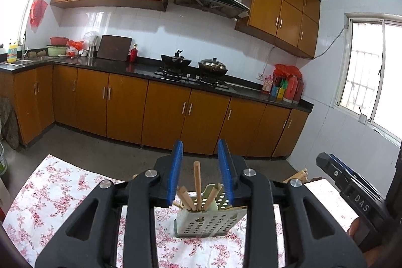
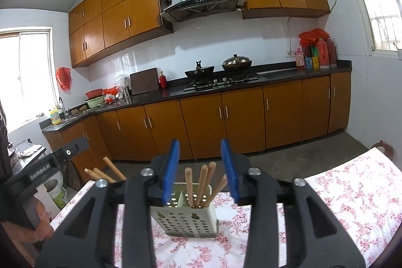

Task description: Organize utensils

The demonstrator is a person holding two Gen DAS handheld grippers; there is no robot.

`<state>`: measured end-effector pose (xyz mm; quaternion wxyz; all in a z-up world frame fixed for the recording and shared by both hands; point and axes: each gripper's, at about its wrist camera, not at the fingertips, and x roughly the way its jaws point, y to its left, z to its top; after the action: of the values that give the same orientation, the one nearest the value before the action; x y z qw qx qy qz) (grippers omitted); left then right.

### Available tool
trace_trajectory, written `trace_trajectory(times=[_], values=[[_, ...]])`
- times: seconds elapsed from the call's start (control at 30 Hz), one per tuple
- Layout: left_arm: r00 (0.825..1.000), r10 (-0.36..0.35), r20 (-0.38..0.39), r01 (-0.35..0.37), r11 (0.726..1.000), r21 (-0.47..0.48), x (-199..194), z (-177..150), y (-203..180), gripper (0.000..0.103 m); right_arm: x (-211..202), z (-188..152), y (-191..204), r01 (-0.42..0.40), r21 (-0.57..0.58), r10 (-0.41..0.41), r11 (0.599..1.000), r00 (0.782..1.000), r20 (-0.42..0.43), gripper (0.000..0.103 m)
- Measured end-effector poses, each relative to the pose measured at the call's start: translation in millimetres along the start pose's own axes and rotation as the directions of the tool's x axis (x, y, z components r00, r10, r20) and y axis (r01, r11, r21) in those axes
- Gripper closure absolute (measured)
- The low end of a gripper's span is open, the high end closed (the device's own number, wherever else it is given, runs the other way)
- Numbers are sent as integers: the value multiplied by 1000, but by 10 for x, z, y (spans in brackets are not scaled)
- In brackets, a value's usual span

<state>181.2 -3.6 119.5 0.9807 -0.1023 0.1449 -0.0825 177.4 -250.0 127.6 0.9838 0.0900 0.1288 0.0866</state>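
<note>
Chopsticks (image 1: 197, 182) fill your left wrist view: about five wooden sticks stand in one perforated holder (image 1: 208, 222) on the desk (image 1: 50, 192), which wears a floral cloth. Your left tongs (image 1: 201, 172) hang above that holder with their blue pads (image 1: 176, 172) apart and nothing between them. One stick rises upright between the pads; the others lean, and a short one at the left is half hidden behind the pad, so the count is not certain. The holder's near face is tilted, and its far side is hard to make out. Your right tongs (image 1: 336, 168) enter at the right edge, seen side-on and cut off by the frame. More stick ends (image 1: 300, 175) show just beside them, too hidden to count.

Your right wrist view shows the same single holder (image 2: 186, 217) upright on the desk (image 2: 351, 192), with four sticks (image 2: 201, 185) plainly standing in it. Your right tongs (image 2: 201, 170) are over it, pads (image 2: 170, 170) spread, clamped on nothing. At the left your left tongs (image 2: 75, 146) poke in, only partly visible. Three further sticks (image 2: 105, 173) stick up there, their lower ends hidden behind the black arm, so you cannot tell what holds them.
</note>
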Motion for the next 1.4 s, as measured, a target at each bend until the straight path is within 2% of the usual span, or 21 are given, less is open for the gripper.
trace_trajectory(times=[0.07,0.17,0.23,0.3,0.37,0.43,0.53,0.7,1.0,1.23,1.4], values=[[1000,1,1,-1,1000,1,-77,-23,27,69,-128,-46,-5,2,-5,-2,1000,1000,9,59],[1000,12,5,-12,1000,24,-253,-137,81,58,-305,-130,-18,3,-8,-3,1000,1000,16,44],[1000,18,4,-18,999,41,-353,-228,109,45,-450,-238,-14,1,-13,0,1000,1000,18,34],[1000,23,3,-23,998,60,-466,-333,138,33,-564,-340,4,3,-30,-3,1000,1000,23,14],[1000,23,5,-23,997,76,-578,-436,156,21,-706,-490,49,26,-60,-24,998,999,40,4],[1000,24,11,-25,995,96,-708,-565,174,9,-810,-620,83,40,-83,-37,996,998,44,4],[999,40,14,-41,993,115,-817,-696,180,2,-920,-794,103,51,-85,-48,995,998,33,4],[996,84,16,-86,986,143,-960,-966,193,2,-1012,-1035,135,65,-81,-65,995,998,6,4],[988,151,-11,-146,972,186,-1057,-1414,204,2,-1065,-1383,268,94,-190,-99,977,995,-18,4],[986,161,-48,-152,976,157,-1080,-1589,272,2,-1011,-1616,279,70,-186,-89,980,991,-96,4],[984,167,-68,-155,975,158,-1081,-1651,282,2,-1007,-1663,274,72,-183,-92,980,990,-105,4]])
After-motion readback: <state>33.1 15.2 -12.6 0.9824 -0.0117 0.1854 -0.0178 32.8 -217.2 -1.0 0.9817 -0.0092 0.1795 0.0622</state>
